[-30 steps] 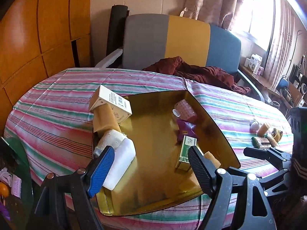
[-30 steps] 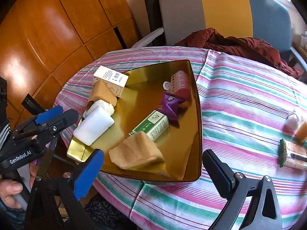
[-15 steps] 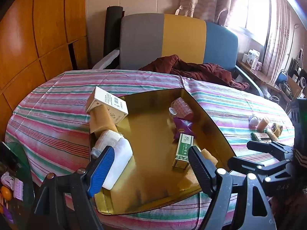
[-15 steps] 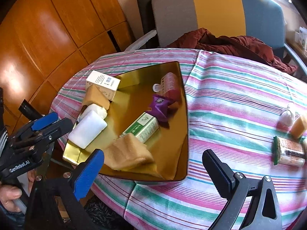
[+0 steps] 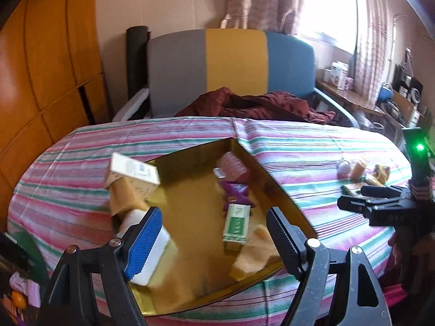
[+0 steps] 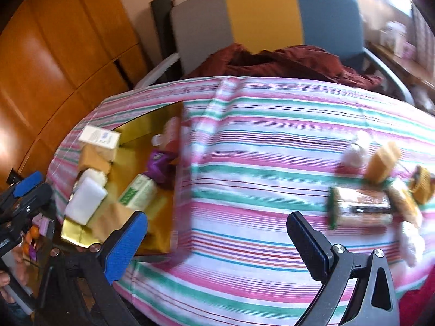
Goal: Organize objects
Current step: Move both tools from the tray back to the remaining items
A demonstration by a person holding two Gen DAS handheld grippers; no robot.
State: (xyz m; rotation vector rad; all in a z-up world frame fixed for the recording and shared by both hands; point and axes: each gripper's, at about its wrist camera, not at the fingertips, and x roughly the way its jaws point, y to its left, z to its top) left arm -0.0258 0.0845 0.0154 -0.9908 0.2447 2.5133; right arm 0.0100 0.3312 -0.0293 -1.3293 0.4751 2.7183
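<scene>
A gold tray (image 5: 190, 190) (image 6: 163, 233) lies on the striped table. It holds a white box (image 5: 133, 171), a white block (image 5: 152, 258), a green box (image 5: 236, 225) (image 6: 138, 193), a purple packet (image 5: 236, 193) and a tan sponge (image 5: 252, 255). My left gripper (image 5: 214, 241) hovers open over the tray's near edge, holding nothing. My right gripper (image 6: 217, 247) hangs open above bare cloth right of the tray. At the table's right lie a wrapped packet (image 6: 359, 209), a tan block (image 6: 383, 163), a small white bottle (image 6: 356, 149) and a yellow-brown item (image 6: 421, 187).
A grey, yellow and blue chair (image 5: 231, 65) with a dark red cloth (image 5: 258, 103) stands behind the table. Wood panelling (image 5: 40, 81) fills the left. Striped cloth (image 6: 258, 163) stretches between the tray and the right-hand items.
The right gripper has swung to the right, away from the tray toward the items at the table's right. The left gripper has pulled back slightly. Both stay open.
</scene>
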